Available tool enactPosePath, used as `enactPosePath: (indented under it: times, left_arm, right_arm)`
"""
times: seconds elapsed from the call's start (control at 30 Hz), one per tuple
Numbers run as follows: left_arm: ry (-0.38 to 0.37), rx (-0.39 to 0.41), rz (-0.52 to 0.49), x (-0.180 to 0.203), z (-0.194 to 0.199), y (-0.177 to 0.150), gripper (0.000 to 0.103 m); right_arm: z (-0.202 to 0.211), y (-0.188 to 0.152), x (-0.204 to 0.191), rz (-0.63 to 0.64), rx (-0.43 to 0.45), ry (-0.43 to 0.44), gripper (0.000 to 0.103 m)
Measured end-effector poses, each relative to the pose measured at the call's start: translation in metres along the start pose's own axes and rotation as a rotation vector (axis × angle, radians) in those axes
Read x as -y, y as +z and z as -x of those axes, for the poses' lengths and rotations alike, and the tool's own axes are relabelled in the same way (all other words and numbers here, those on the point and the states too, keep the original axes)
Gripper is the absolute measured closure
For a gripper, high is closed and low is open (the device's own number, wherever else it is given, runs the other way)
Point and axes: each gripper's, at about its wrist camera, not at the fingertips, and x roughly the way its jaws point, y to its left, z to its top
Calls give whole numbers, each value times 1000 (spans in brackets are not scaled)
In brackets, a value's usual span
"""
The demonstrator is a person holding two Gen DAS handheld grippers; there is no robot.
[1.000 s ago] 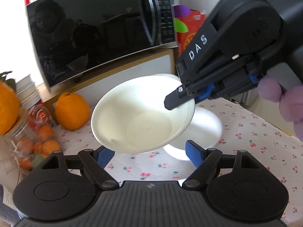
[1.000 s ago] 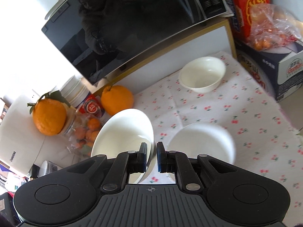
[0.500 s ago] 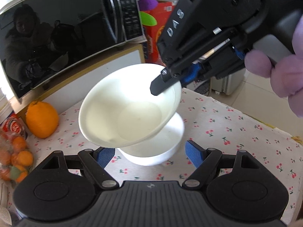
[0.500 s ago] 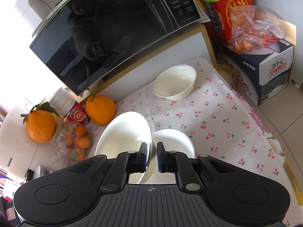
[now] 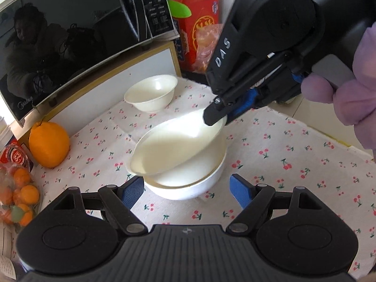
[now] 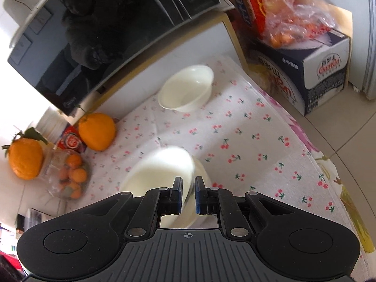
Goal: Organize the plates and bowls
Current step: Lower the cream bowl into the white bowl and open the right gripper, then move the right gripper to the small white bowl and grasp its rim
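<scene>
My right gripper [image 6: 188, 195] [image 5: 219, 117] is shut on the rim of a white bowl [image 5: 174, 148] [image 6: 162, 169]. That bowl hangs tilted, partly inside a second white bowl [image 5: 188, 185] [image 6: 199, 171] standing on the cherry-print cloth [image 5: 270, 155]. My left gripper [image 5: 188, 188] is open, its blue pads either side of the lower bowl and apart from it. A third white bowl [image 5: 151, 92] [image 6: 186, 88] stands farther back near the microwave.
A black microwave [image 5: 70, 35] sits on a white cabinet at the back. Oranges [image 5: 49, 143] and a bag of small fruit [image 5: 16, 195] lie left. A red carton [image 5: 199, 18] and a printed box [image 6: 312, 75] stand right. A hand in purple [image 5: 347, 94] grips the right tool.
The right gripper has carried the held bowl down and over the bowl on the cloth, so it now tilts into it. The left gripper shifted, bringing the far bowl into view.
</scene>
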Motion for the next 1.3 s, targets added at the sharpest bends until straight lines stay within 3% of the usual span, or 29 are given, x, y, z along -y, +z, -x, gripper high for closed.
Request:
enactPosePath:
  times: [0.47,0.57,0.73,1.1,1.3]
  left_arm:
    - [35,-22,-17,-2,-4,-2,18]
    - [32,-21,-10,-3,-3,-2,14]
    - [28,-21,6,-6,-1,-1,8]
    - [9,-19,123,-21,10,0,2]
    - [86,-25,131,-23,24,3,1]
  right_arm:
    - [-10,-5,-5,80,-9,-69,87]
    - [-9,-5,-6,82,-12,-64,76]
    - [-4,-2,-5,65,-1,-57,43]
    - [15,5,-3,85,21,-19,24]
    - [35,12,-3,161,67,-23,17]
